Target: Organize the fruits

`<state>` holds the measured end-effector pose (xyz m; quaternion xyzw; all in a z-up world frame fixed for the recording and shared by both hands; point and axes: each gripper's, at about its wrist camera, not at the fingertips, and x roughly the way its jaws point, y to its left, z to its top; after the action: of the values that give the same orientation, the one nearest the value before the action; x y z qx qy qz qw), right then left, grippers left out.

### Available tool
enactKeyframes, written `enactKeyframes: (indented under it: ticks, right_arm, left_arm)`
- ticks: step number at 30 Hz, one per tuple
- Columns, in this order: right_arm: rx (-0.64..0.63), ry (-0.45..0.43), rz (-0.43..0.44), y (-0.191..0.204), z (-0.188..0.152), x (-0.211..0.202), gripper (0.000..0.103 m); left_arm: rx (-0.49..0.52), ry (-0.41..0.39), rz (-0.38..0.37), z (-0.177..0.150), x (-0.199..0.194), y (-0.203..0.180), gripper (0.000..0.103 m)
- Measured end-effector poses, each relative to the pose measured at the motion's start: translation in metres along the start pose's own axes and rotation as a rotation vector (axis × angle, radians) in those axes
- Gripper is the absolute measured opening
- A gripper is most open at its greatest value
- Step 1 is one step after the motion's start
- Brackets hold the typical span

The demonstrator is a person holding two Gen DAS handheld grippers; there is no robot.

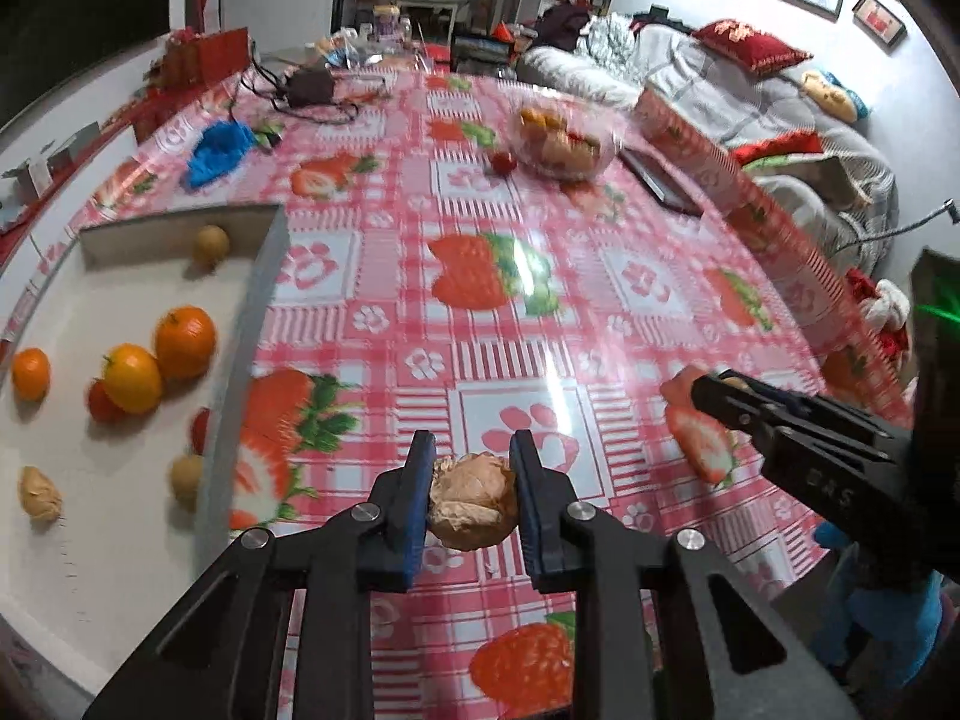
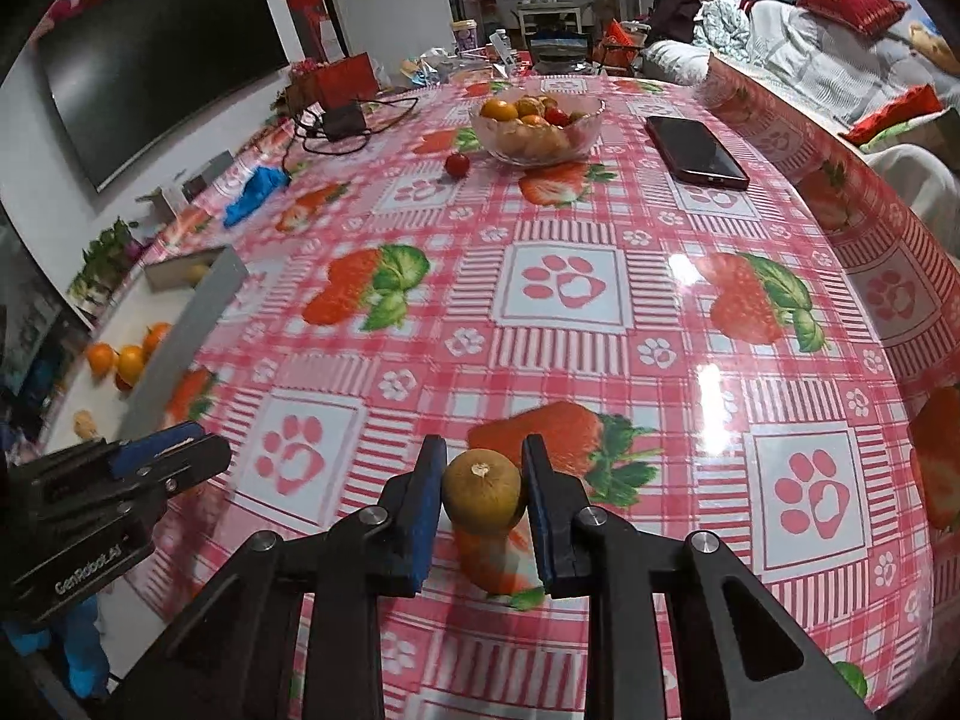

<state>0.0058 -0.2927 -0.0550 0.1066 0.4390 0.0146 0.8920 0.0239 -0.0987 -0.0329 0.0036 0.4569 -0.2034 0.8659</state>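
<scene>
My left gripper (image 1: 472, 495) is shut on a wrinkled tan walnut (image 1: 472, 501) above the tablecloth, just right of the white tray (image 1: 252, 324). The tray holds several fruits: oranges (image 1: 185, 341), a yellow-orange fruit (image 1: 132, 378), small brown fruits (image 1: 210, 245) and another walnut (image 1: 39, 493). My right gripper (image 2: 483, 495) is shut on a small round brown-green fruit (image 2: 482, 491) above the table. A glass bowl (image 2: 536, 127) of mixed fruit stands at the far end, with a red cherry tomato (image 2: 457, 164) beside it.
A dark phone (image 2: 696, 151) lies right of the bowl. A blue cloth (image 2: 255, 194) and a black adapter with cables (image 2: 342, 120) lie at the far left. A sofa with cushions stands beyond the table's right edge.
</scene>
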Motion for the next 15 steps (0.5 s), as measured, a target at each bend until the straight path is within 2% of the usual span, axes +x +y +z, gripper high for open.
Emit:
enactKeyframes:
  ticks: [8, 15]
  right_arm:
    - [-0.051, 0.007, 0.084, 0.043, 0.026, -0.007, 0.027]
    - [-0.121, 0.019, 0.170, 0.094, 0.046, -0.002, 0.027]
  left_arm:
    - [-0.053, -0.077, 0.046, 0.011, -0.045, 0.047, 0.028]
    - [-0.126, -0.120, 0.147, 0.010, -0.072, 0.109, 0.028]
